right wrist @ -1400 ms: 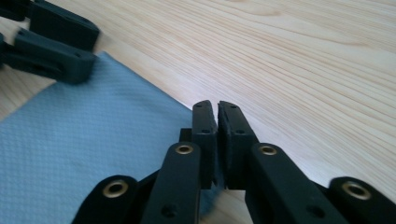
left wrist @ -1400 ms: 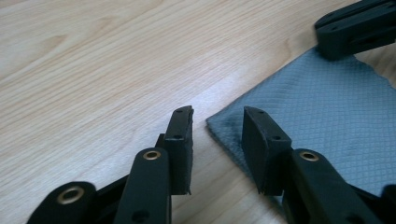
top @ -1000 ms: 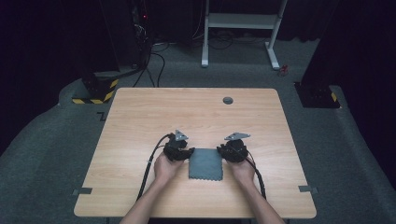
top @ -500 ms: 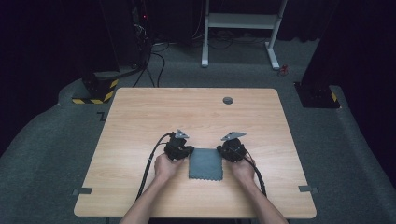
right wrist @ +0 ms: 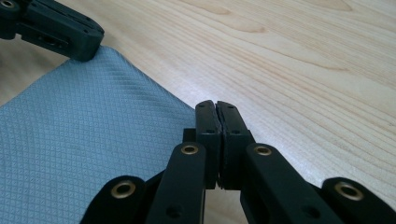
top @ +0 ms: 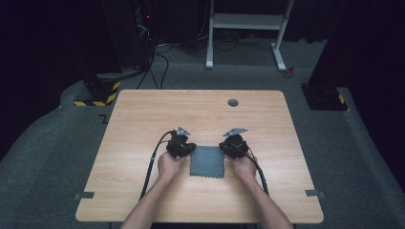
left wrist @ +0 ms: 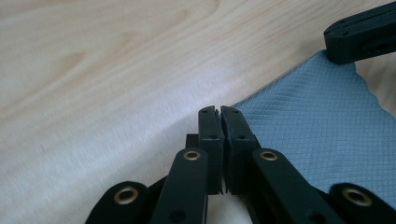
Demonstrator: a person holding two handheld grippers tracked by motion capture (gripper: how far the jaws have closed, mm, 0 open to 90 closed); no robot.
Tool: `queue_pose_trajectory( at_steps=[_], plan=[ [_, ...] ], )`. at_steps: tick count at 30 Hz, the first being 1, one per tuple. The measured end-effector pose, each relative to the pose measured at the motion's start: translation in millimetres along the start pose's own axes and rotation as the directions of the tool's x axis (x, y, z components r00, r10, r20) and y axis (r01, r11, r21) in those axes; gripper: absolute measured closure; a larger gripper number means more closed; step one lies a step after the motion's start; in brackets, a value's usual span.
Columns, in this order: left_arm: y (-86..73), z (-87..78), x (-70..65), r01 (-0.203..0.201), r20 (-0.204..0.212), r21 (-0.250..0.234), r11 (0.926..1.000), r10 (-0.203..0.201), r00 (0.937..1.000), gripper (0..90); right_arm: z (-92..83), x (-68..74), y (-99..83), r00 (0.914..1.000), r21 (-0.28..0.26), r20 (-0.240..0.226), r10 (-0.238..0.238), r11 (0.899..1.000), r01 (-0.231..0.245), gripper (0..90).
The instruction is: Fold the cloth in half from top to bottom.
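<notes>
While my left gripper (left wrist: pixel 219 114) and right gripper (right wrist: pixel 216 108) sit closed at the cloth's (top: pixel 207 161) two far corners, whether they pinch it I cannot tell.

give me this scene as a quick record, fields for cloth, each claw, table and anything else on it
cloth: grey cloth, flat on the table, waffle texture, wavy near edge
left claw: left claw shut, at the cloth's far left corner; grip on the fabric unclear
right claw: right claw shut, at the far right corner; grip unclear
table: light wood table
other: small dark round spot near the far edge
</notes>
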State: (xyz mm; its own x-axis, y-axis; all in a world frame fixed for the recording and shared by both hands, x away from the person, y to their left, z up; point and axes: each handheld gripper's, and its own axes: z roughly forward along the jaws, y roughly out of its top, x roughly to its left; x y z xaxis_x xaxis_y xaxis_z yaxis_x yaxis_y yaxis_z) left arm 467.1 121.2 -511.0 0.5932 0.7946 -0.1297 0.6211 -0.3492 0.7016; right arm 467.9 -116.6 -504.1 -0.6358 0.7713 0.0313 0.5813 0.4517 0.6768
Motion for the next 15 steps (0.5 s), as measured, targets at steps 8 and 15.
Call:
queue_pose_trajectory(
  at_steps=[8, 15],
  plan=[
    [1.1, -1.3, 1.2, 0.039, -0.048, -0.037, 0.9986, -0.041, 0.998, 74.4, 10.9, -9.7, -0.3, 0.9987, 0.0, 0.002, 0.051, 0.999, -0.051, 80.9],
    [-21.2, -26.1, -16.8, -0.018, 0.061, -0.091, 0.9957, 0.024, 0.9979, 73.5, -18.9, 2.6, -19.9, 0.9923, -0.084, -0.101, 0.071, 0.993, -0.079, 84.1]
  ],
)
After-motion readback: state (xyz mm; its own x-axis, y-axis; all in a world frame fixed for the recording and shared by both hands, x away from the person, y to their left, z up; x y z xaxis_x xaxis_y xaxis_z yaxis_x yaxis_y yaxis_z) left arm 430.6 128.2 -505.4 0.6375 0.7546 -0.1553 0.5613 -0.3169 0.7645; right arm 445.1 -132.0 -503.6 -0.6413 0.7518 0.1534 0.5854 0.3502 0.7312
